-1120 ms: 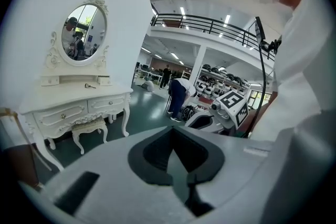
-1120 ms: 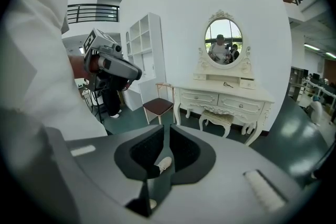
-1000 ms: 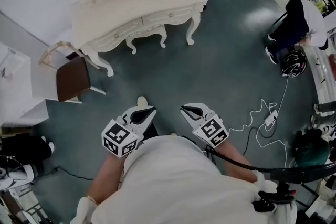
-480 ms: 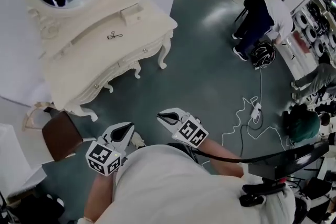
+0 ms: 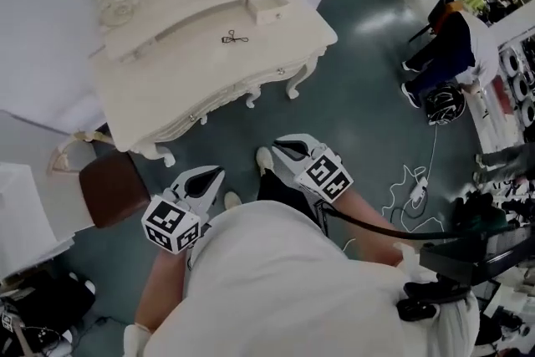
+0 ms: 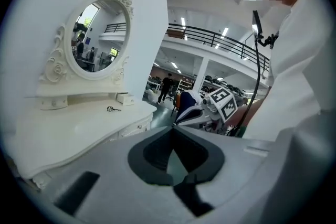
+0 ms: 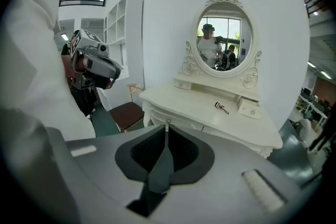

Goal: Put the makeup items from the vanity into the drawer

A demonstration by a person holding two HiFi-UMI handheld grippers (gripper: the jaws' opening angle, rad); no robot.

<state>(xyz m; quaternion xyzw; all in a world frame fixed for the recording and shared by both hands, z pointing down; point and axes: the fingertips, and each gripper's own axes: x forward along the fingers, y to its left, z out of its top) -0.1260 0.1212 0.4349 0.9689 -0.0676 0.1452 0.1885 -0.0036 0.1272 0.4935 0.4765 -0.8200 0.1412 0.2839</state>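
Bright even indoor light, soft shadows, fisheye edges, perhaps slight motion blur

Tabletop [image 5: 188, 79] mostly bare. Obstacles on it: eyelash curler [image 5: 235, 37] mid-surface, small drawer box [image 5: 269, 8] at the far right. Mirror [image 7: 224, 39] walls off the far side, so access is from the near side, over the front drawers, or from the right end. Chair [image 5: 113, 188] blocks the near-left corner. Open floor between the vanity front and left tool [image 5: 219, 171] / right tool [image 5: 280, 148]. Cable [image 5: 415, 192] and helmet [image 5: 443, 103] lie on the floor well right.
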